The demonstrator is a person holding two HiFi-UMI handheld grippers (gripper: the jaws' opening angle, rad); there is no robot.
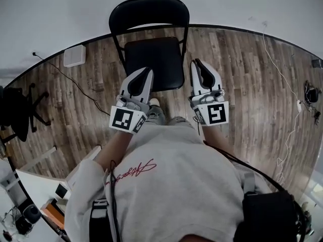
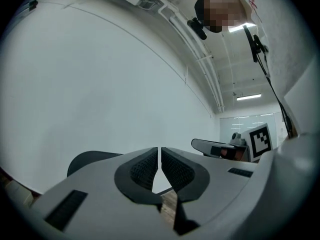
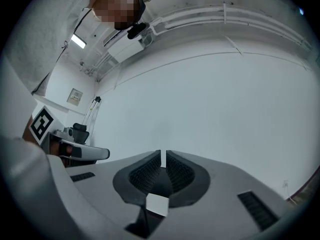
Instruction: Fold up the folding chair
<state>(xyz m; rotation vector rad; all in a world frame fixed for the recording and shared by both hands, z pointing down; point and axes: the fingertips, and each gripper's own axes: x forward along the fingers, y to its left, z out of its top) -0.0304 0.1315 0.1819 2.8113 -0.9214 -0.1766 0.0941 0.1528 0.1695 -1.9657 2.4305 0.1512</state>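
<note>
A black folding chair stands unfolded on the wooden floor by the white wall, with its seat [image 1: 154, 62] facing me and its curved backrest [image 1: 149, 11] behind. My left gripper [image 1: 148, 70] hovers over the seat's front left corner, jaws shut and empty. My right gripper [image 1: 196, 62] is held just off the seat's right edge, also shut and empty. In the left gripper view the shut jaws [image 2: 160, 152] point at the wall, with the backrest [image 2: 86, 160] low on the left. In the right gripper view the pads [image 3: 163, 155] are closed with nothing between them.
A white box [image 1: 74, 55] with a black cable lies on the floor at the left. A black office chair [image 1: 17, 110] stands at the far left. A white cable [image 1: 282, 72] runs along the floor on the right. Desk clutter [image 1: 30, 210] sits at the bottom left.
</note>
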